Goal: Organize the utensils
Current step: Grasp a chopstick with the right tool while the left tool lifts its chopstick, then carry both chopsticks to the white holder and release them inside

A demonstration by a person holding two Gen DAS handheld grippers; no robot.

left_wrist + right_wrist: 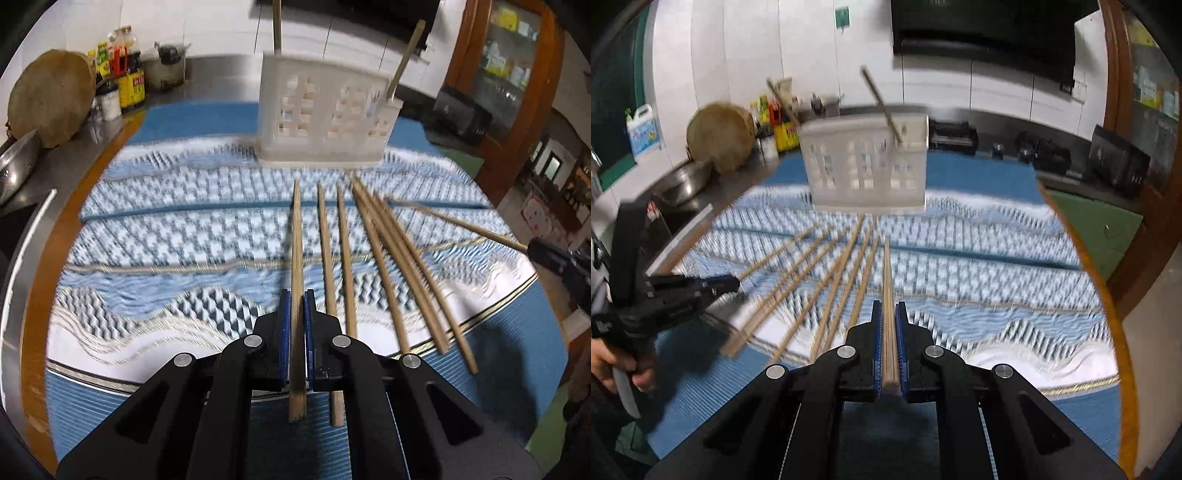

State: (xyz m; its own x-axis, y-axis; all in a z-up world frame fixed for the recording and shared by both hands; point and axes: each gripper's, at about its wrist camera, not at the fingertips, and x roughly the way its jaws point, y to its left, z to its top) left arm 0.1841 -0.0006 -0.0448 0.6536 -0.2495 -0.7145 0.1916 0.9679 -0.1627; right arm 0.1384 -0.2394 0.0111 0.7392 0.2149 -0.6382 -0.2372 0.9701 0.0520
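Each hand is holding one chopstick, and the white chopstick holder (325, 118) is standing at the top middle of the left wrist picture, on the blue patterned mat (166, 229) that is covering the table (33, 295). The step in hand looks like carrying the sticks to that holder and dropping them in.

To do it well, each stick should be tipped so that it is pointing down over an open slot before the tool lets go. The holder already has two chopsticks standing in it (402, 62), so the new ones should be going in beside those without bumping them. The holder looks light, so a soft drop is better than a push.

The left tool (295, 314) is squeezing shut on one chopstick (296, 236). Its blue pads are pressing on both sides of the stick, and the stick is pointing up the picture toward the holder.

The right tool (888, 325) is also squeezing shut on a chopstick (887, 280), which is lying straight between its blue pads.

More loose chopsticks (388, 258) are lying on the mat in the middle right of the left wrist picture, just below the holder. They are fanning out and some are touching each other. The pictures are blurry.
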